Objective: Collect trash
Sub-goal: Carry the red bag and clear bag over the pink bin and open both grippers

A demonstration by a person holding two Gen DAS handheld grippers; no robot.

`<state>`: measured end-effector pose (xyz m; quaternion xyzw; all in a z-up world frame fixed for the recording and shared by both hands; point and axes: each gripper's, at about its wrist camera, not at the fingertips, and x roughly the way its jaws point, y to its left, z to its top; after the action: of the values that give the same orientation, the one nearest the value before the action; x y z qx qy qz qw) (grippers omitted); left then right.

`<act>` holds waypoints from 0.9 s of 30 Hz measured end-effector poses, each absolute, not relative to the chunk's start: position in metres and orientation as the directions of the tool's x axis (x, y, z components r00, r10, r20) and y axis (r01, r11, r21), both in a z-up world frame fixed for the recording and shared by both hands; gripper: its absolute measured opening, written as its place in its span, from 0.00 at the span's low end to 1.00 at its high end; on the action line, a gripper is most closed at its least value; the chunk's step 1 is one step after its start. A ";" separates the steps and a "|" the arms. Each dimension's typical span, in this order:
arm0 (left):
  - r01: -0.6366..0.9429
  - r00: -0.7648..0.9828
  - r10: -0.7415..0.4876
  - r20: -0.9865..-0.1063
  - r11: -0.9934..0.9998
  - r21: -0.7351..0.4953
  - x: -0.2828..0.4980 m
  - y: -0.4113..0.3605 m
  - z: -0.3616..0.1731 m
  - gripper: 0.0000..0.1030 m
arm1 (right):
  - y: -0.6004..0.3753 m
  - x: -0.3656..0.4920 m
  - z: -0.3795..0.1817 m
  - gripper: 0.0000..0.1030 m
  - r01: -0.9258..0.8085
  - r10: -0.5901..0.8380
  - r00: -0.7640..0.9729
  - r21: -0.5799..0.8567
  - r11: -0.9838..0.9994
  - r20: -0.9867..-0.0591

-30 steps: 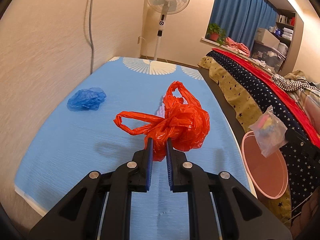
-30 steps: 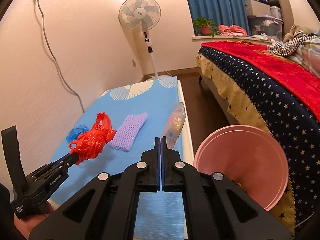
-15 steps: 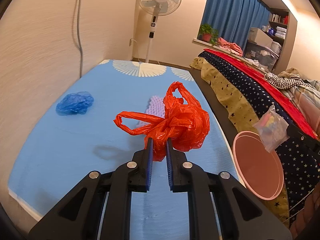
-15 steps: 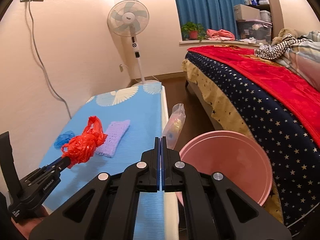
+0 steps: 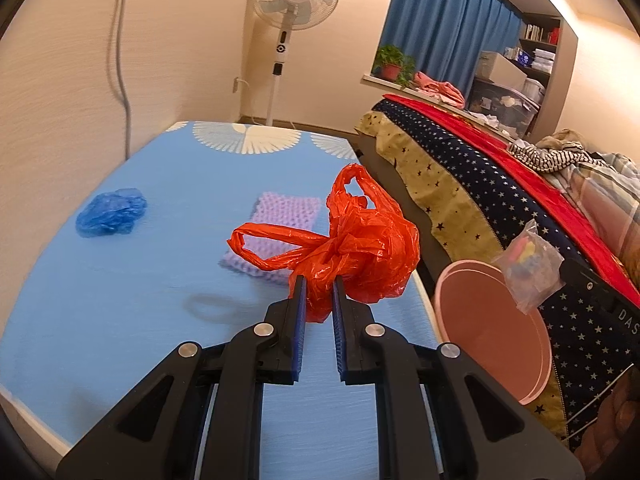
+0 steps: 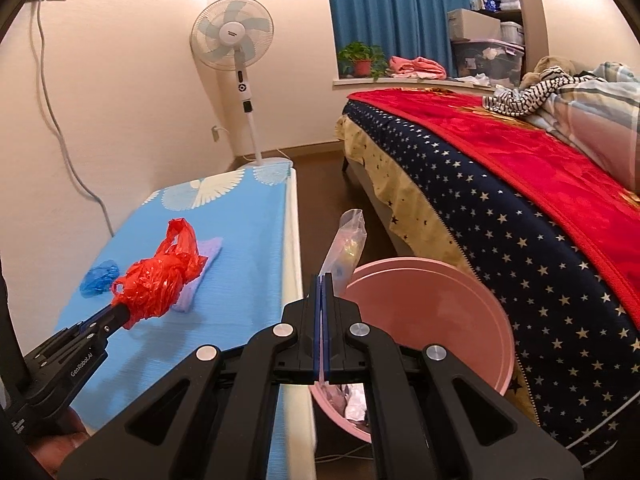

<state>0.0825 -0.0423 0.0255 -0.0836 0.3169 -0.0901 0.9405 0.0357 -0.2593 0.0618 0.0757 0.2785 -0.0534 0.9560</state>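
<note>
My left gripper (image 5: 319,285) is shut on a crumpled red plastic bag (image 5: 360,248), held above the right side of the blue table (image 5: 120,300). The red bag (image 6: 160,284) and the left gripper (image 6: 120,314) also show at the lower left of the right wrist view. My right gripper (image 6: 322,280) is shut on the edge of a clear plastic bag (image 6: 346,244) with colourful bits inside, held over the near rim of the pink bin (image 6: 432,320). In the left wrist view that clear bag (image 5: 530,268) hangs above the pink bin (image 5: 496,328).
A crumpled blue bag (image 5: 112,212) and a purple foam net (image 5: 280,232) lie on the table. A bed with a starred cover (image 6: 520,208) stands right of the bin. A standing fan (image 6: 240,60) is at the far wall. White scraps (image 6: 356,400) lie inside the bin.
Both grippers have shifted right with their bags. The clear bag now hangs over the pink bin's rim, and the red bag is closer to the table's right edge.
</note>
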 end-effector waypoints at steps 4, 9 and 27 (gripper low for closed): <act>0.136 0.778 -0.242 -0.580 0.966 -0.221 0.084 -0.052 0.024 0.12 | -0.264 0.036 0.061 0.01 0.160 -0.080 0.836 0.101 0.982 -0.542; 0.168 0.773 -0.264 -0.577 0.962 -0.215 0.085 -0.069 0.023 0.12 | -0.269 0.035 0.061 0.01 0.181 -0.106 0.832 0.085 0.980 -0.545; 0.297 0.718 -0.379 -0.584 0.925 -0.236 0.088 -0.138 0.014 0.12 | -0.321 0.026 0.053 0.01 0.345 -0.241 0.781 0.078 0.935 -0.576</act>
<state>0.0882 -0.1383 0.0138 -0.0626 0.3281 -0.1827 0.9247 0.0262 -0.3207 0.0533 0.0899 0.2917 -0.1559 0.9394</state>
